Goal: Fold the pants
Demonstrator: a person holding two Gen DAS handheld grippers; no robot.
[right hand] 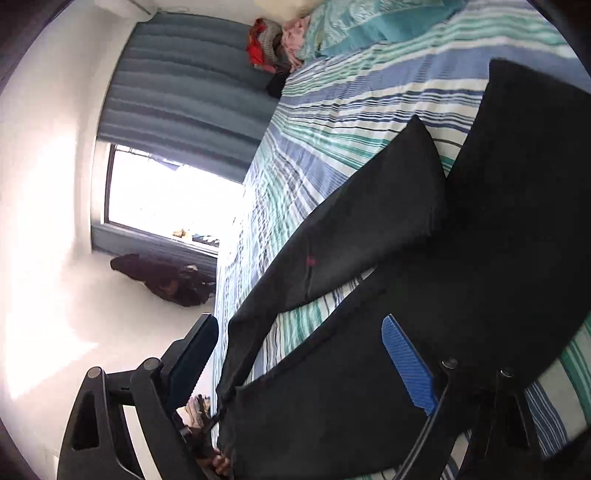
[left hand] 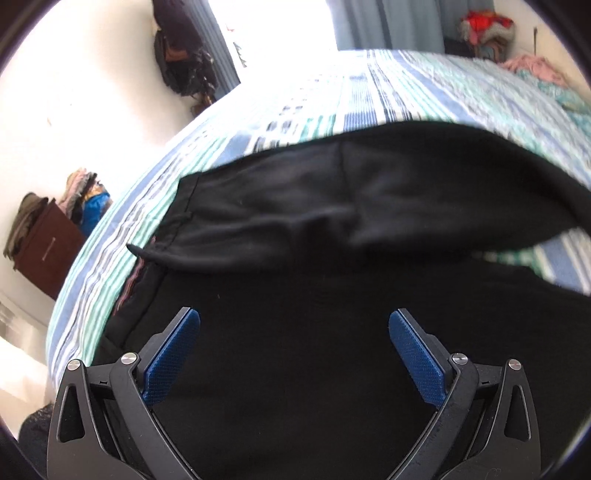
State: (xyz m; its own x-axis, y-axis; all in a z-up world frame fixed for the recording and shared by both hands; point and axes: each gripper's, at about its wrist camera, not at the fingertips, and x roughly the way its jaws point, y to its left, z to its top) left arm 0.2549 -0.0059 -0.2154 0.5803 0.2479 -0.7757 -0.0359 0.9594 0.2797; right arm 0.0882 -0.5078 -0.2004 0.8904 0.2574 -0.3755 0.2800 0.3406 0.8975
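Observation:
Black pants [left hand: 295,229] lie on a striped blue, green and white bedspread [left hand: 406,88]. In the left wrist view one part is folded over, with a hem edge at the left. My left gripper [left hand: 294,321] is open just above the black fabric and holds nothing. In the right wrist view the pants [right hand: 369,229] show two legs spread apart on the bedspread [right hand: 332,122]. My right gripper [right hand: 299,328] is open above the near leg, and its blue pads [right hand: 406,362] hold nothing.
A bright window [right hand: 170,192] with grey-blue curtains [right hand: 192,74] is beyond the bed. Piled clothes [left hand: 487,29] and a teal pillow [right hand: 369,26] sit at the bed's head. A brown cabinet [left hand: 51,251] with clothes stands left. A dark bag [left hand: 184,55] hangs on the wall.

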